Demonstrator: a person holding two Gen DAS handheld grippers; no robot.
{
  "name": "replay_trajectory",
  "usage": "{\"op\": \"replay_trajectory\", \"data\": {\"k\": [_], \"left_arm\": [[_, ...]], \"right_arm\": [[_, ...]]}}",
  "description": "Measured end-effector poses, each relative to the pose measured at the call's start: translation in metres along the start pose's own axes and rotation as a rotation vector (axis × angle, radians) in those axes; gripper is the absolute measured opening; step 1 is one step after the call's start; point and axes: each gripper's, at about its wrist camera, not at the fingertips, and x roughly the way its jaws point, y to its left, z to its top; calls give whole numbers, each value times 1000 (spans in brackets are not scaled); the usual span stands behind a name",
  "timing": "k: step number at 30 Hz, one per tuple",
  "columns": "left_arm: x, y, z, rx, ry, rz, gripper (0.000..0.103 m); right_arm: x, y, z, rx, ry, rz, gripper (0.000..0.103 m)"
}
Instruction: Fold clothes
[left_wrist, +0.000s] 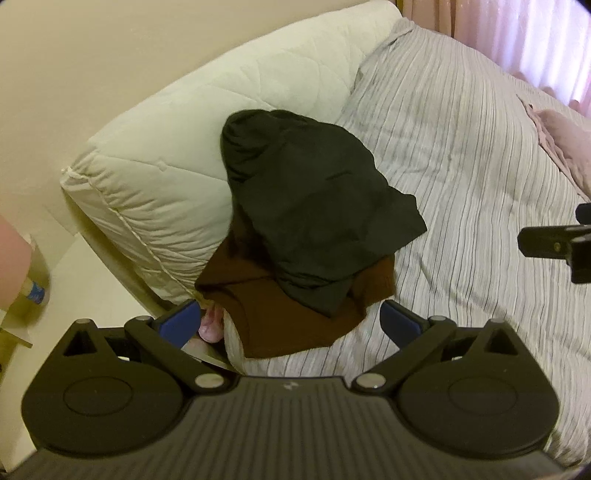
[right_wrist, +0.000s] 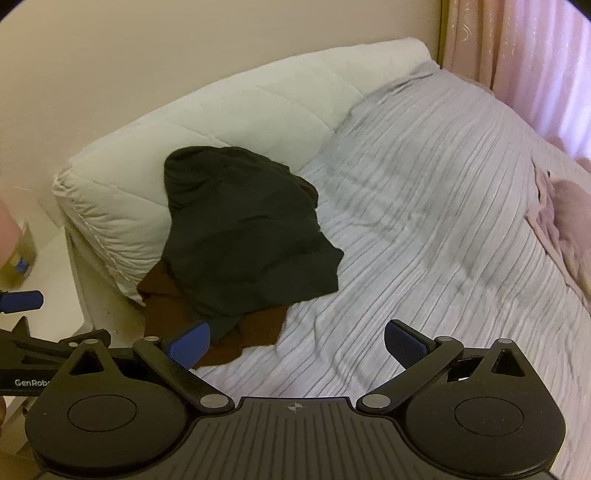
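Here, black garment heaped over brown garment.

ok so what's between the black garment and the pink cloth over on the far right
Only bare striped bedsheet. In the right wrist view, nothing lies between the black garment and the pink cloth.

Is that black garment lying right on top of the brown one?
Touching. In the left wrist view the black garment lies directly on the brown garment, covering most of it.
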Motion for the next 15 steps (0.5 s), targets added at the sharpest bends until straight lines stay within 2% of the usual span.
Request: {"op": "replay_trajectory", "data": {"k": [3,8,10,15], "left_arm": [[-2,4,6,-11,-12,9,102],[10,-17,15,-7,-4,73,102],[17,-11,19,-6,-1,51,102],[23,-13,31,-3,-2,39,102]], "right_arm": [[0,-4,4,1,22,28,103],[3,-11,14,1,61,73,103],[19,-20,33,-3,95,79,103],[26,-29,38,-33,55,77,103]]}}
